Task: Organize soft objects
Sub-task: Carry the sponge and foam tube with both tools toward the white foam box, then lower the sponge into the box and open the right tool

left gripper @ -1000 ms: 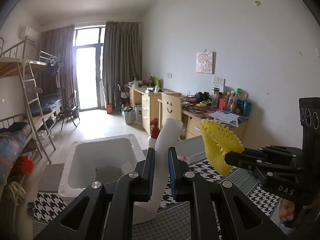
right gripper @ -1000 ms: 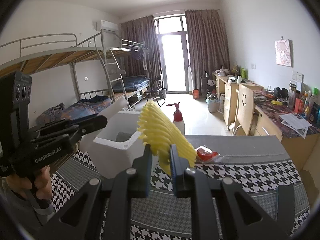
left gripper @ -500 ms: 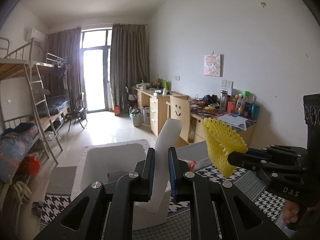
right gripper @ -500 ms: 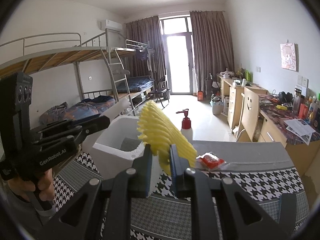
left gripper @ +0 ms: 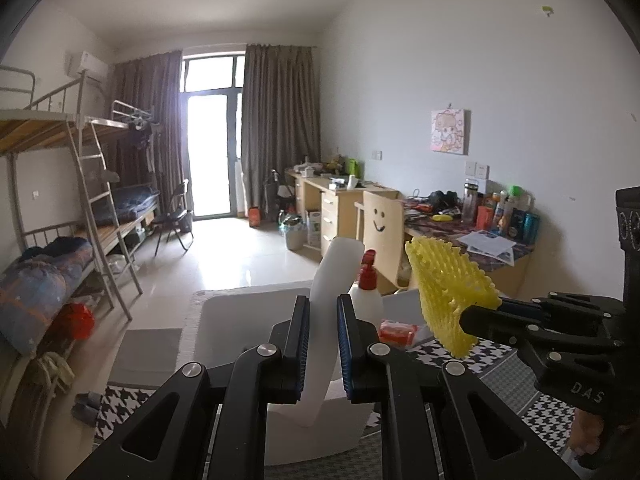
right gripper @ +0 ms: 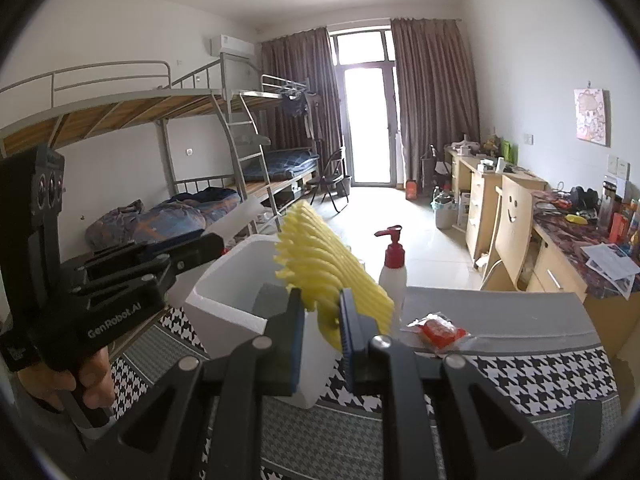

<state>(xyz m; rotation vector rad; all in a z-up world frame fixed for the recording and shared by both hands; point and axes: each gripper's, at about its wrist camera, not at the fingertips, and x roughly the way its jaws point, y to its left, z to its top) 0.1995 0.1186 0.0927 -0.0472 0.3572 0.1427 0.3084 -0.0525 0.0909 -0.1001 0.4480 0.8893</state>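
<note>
Two foam pieces held up over the white box — ready to go in.

The yellow foam net (right gripper: 332, 268) sits at frame centre in the right wrist view, pinched by the right gripper (right gripper: 322, 332); the white foam sheet (left gripper: 326, 320) stands centre frame in the left wrist view, pinched by the left gripper (left gripper: 322, 344). Both hang above the white foam box (right gripper: 224, 304) on the houndstooth cloth (right gripper: 520, 376). Best lowered one at a time, well inside the rim — clear of the pump bottle (right gripper: 393, 268) and red packet (right gripper: 438, 330).
</note>
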